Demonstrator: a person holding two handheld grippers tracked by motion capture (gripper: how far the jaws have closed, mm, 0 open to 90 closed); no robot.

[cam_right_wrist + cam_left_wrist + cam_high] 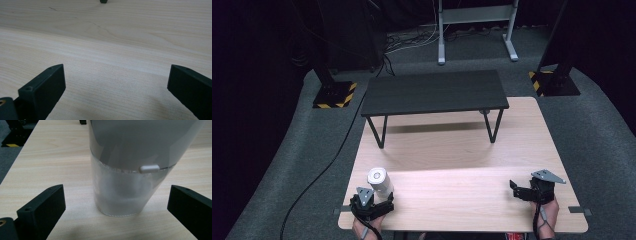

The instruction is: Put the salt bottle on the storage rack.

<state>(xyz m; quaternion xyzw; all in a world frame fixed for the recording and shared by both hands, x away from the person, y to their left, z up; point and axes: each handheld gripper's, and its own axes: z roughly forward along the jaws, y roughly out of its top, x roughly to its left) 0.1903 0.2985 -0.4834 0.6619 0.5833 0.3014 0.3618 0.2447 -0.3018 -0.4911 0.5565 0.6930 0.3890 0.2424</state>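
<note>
Claw on the left [373, 200] is gaping, released, around one white bottle [379, 183]; right claw [521, 190] is gaping too. One black shelf [434, 92] is standing on the counter [452, 200].

Top of the tall white and frosted-clear plastic bottle [130, 170] cut off by the upper edge of the left gripper view; contents behind the cloudy lower wall impossible to tell. Forearms cropped at the bottom of the high view. Far legs of the small black bench [434, 92] hidden behind its top.
</note>
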